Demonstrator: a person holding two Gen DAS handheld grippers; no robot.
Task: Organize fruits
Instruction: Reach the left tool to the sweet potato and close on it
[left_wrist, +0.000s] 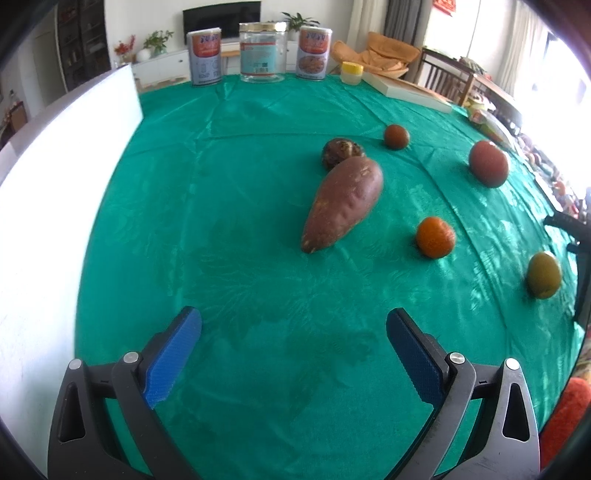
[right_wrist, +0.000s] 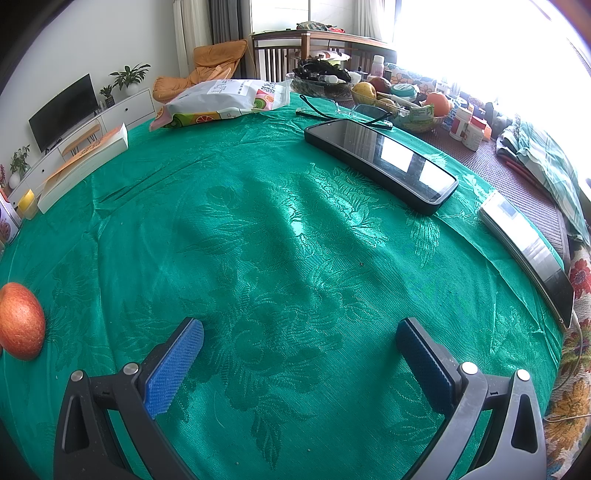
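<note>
A: Where's the fruit?
B: Scattered on the counter (left_wrist: 240, 221). The orange (left_wrist: 436, 236) lies ahead and right of the left gripper (left_wrist: 293, 354), beside the sweet potato (left_wrist: 343, 203), whose long axis runs away, tilted right.
A: Grippers?
B: Both spread apart, empty. The right gripper (right_wrist: 299, 363) sees only an apple (right_wrist: 20, 320), far left.
A: So the left looks nearer.

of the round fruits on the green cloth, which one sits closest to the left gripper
The bright orange mandarin, just right of the sweet potato's pointed end. The reddish apple, small brown fruit and yellow-green fruit all lie farther from the left gripper.
</note>
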